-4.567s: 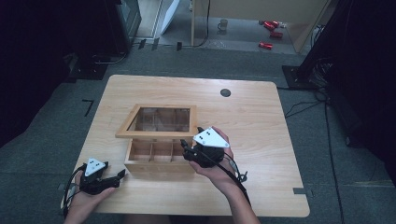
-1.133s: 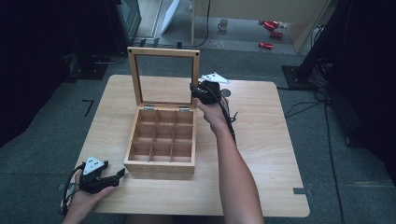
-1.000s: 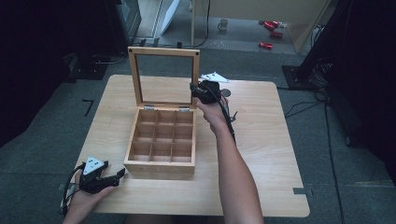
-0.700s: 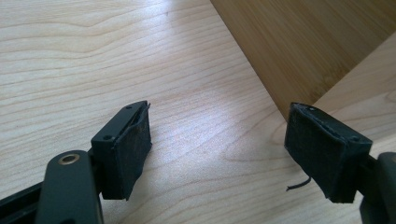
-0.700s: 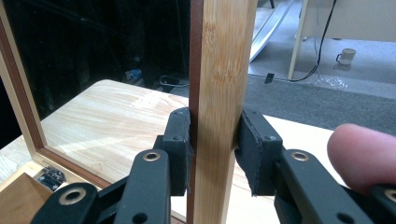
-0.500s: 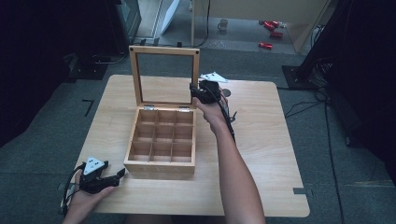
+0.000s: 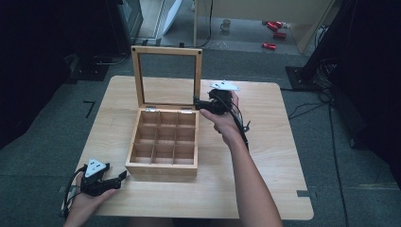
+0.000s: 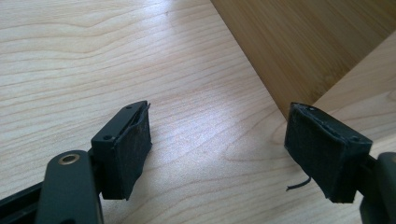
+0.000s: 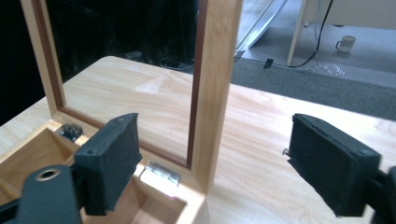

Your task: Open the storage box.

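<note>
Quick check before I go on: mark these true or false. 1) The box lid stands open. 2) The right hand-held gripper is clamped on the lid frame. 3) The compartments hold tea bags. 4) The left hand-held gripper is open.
1) True: the lid of the wooden box stands upright.
2) False: the right hand-held gripper has just been opening; its pads stand clear of the frame between them.
3) False: the compartments look empty.
4) True: the left hand-held gripper is open over the table.

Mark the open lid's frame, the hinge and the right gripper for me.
lid frame (image 9: pixel 212 88), right gripper view, on its upright side rail.
hinge (image 9: pixel 163 171), right gripper view, on the metal leaf at the lid's foot.
right gripper (image 7: pixel 200 104), high view, midway between its fingertips, beside the lid.
</note>
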`<state>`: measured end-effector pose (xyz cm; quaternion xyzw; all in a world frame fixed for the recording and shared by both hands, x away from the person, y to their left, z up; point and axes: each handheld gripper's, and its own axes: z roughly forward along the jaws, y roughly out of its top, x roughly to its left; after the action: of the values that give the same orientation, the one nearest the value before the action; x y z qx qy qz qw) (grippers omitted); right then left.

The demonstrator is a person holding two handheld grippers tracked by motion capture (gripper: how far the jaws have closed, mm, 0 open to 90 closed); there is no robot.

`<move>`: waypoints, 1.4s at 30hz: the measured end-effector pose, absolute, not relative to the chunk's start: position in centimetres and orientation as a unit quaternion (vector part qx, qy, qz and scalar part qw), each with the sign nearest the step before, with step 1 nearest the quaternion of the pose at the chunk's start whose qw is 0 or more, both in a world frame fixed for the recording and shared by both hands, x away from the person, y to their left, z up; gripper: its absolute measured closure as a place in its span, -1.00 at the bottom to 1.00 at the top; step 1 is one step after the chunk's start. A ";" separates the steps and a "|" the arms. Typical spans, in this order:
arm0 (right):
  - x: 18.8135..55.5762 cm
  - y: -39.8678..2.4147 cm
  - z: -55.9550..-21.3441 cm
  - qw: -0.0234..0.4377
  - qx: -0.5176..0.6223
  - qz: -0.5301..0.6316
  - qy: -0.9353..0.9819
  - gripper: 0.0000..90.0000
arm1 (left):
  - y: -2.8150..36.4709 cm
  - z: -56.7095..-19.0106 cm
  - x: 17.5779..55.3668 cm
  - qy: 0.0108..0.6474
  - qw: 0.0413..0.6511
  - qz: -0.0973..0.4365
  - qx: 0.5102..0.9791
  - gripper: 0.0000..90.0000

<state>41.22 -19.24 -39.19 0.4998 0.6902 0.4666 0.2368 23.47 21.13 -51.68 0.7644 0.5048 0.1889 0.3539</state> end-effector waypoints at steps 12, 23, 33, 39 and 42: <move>37.9 -23.0 -40.7 0.239 0.509 0.455 0.691 -0.70 | 21.1 -51.7 23.5 0.504 0.352 0.190 0.765 -0.48; 35.0 -26.1 -42.3 0.239 0.519 0.440 0.693 -0.69 | 21.0 -51.7 23.5 0.504 0.351 0.192 0.766 -0.48; 32.6 -28.8 -43.6 0.242 0.531 0.433 0.687 -0.70 | 21.0 -51.7 23.4 0.503 0.350 0.193 0.766 -0.48; 31.2 -30.4 -44.6 0.242 0.543 0.429 0.680 -0.69 | 21.0 -51.7 23.4 0.503 0.350 0.193 0.766 -0.48; 30.6 -31.2 -45.1 0.242 0.549 0.424 0.678 -0.69 | 21.0 -51.7 23.4 0.503 0.349 0.194 0.766 -0.48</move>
<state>30.58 -31.21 -45.09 0.5494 0.6782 0.4241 0.2416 23.44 20.96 -51.69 0.7665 0.5032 0.1938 0.3488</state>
